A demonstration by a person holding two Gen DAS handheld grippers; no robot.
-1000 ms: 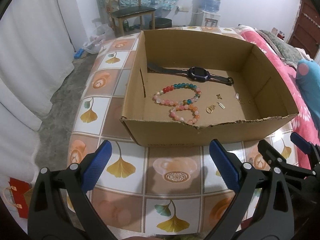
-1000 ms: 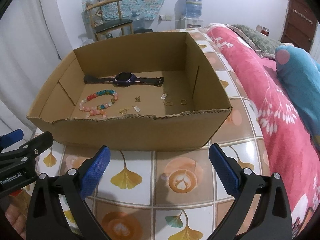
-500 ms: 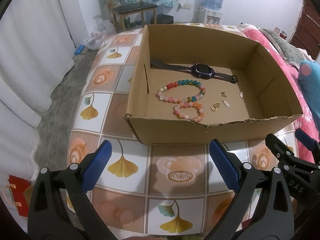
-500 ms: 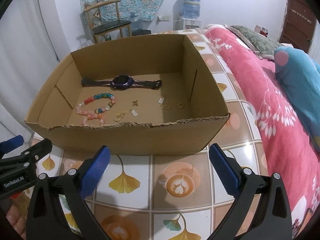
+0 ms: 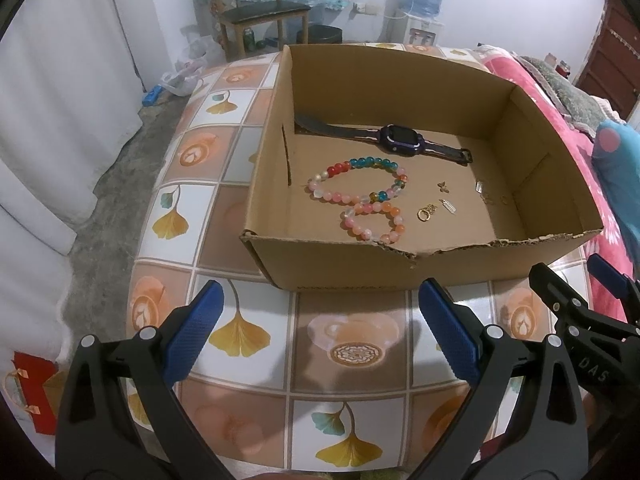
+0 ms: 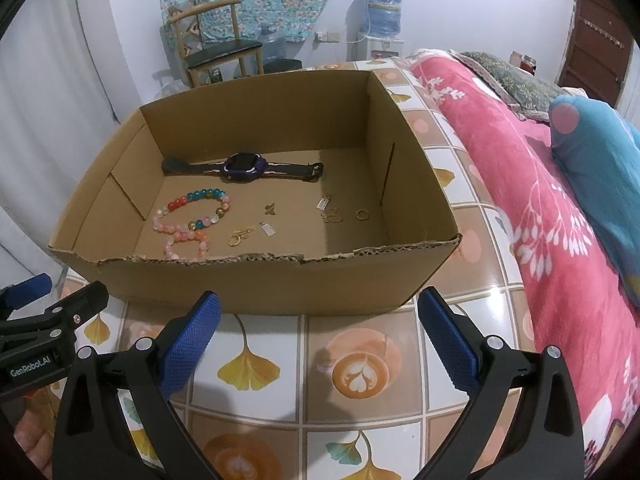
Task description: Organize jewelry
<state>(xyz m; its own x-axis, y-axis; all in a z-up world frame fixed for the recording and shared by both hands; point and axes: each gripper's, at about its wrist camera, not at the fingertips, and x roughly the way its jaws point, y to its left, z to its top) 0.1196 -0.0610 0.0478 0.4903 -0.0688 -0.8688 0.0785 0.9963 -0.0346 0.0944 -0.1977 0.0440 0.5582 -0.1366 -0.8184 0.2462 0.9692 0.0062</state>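
Both grippers are pulling back from the cardboard box (image 5: 472, 264) — its near wall is sitting farther away than one second ago. The left gripper (image 5: 320, 336) and right gripper (image 6: 320, 334) are hovering over the tiled table (image 6: 360, 372), jaws spread wide, gripping nothing. The smartwatch (image 5: 400, 138), bead bracelets (image 5: 360, 196) and small gold pieces (image 6: 332, 214) are lying unmoved inside the box.

Watch (image 5: 401, 139) lies behind bracelets (image 5: 362, 194) inside the box (image 5: 340, 264).
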